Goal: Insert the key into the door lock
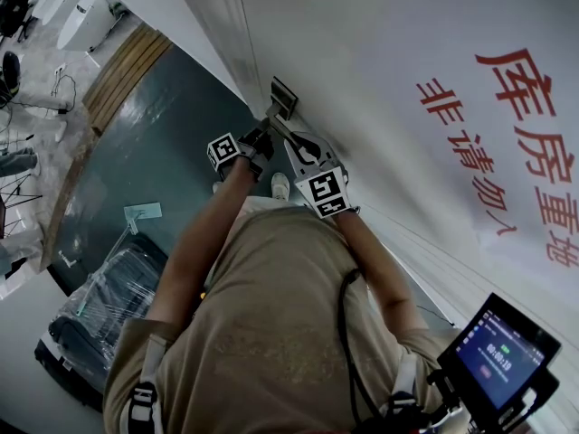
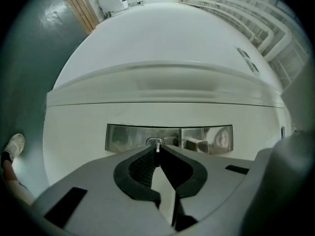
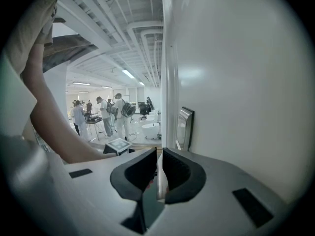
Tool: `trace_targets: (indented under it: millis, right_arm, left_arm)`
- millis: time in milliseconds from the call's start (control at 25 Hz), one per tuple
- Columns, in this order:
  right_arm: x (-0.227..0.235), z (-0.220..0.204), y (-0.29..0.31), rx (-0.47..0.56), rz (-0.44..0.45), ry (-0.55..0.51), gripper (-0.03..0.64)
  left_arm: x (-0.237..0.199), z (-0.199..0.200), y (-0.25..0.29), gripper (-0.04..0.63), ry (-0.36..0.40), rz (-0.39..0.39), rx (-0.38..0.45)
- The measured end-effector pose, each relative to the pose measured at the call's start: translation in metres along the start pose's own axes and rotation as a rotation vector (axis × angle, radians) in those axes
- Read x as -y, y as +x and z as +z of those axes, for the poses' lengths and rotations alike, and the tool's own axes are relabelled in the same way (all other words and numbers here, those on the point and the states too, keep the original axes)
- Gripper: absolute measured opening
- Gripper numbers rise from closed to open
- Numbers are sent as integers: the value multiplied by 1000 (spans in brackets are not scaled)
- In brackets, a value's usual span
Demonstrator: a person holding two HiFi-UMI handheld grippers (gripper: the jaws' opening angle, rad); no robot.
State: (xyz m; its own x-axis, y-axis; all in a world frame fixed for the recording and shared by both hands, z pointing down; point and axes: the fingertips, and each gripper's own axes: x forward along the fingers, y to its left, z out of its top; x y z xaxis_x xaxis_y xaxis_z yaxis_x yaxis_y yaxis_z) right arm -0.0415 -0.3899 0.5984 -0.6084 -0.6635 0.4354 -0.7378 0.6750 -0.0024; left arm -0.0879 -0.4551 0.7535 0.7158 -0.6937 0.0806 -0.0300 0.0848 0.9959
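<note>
Left tool [image 2: 157, 154]: jaws closed on the key [image 2: 157, 145]. Only a short silver blade tip shows past the pads, at centre frame of the left gripper view. The tool points level, straight at the door [image 2: 74, 132].

The blade tip sits right at the oval keyhole [image 2: 152, 141], in the brushed-steel lock plate [image 2: 123, 137], a wide strip across mid-frame. From this angle it's hard to say whether the tip has entered the slot or only rests at its mouth.

Right tool [image 3: 158, 167]: jaws together with only a thin slit, nothing held. In its own view it hangs beside the door, with the lock plate just above and right of the jaws. It's tilted a little down and takes no part in the insertion. The left forearm crosses the left side of that frame.

Head view: both tools are close together near centre-top, against the door by the lock plate, left one ahead.

Step in hand, as I judge it: alignment and entry of the key into the keyhole. The approach is done; full insertion is not confirmed.

The next move calls for a straight push along the blade axis. The blade should stay in line with the slot and the grip should stay tight, so the key doesn't pivot in the pads. If it binds, back off slightly and re-seat it rather than forcing. The right tool can stay clear.
</note>
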Motion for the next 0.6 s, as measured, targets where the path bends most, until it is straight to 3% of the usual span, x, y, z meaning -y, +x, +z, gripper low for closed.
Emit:
trace_targets:
  millis: [320,600]
  right_arm:
    - [0,-2,0,2,-6,2,38]
    - [2,-8,0,-17,-29,6,38]
  left_arm:
    - [0,0,1,34,18,3,2]
    - [1,2,5,34,78,31,-43]
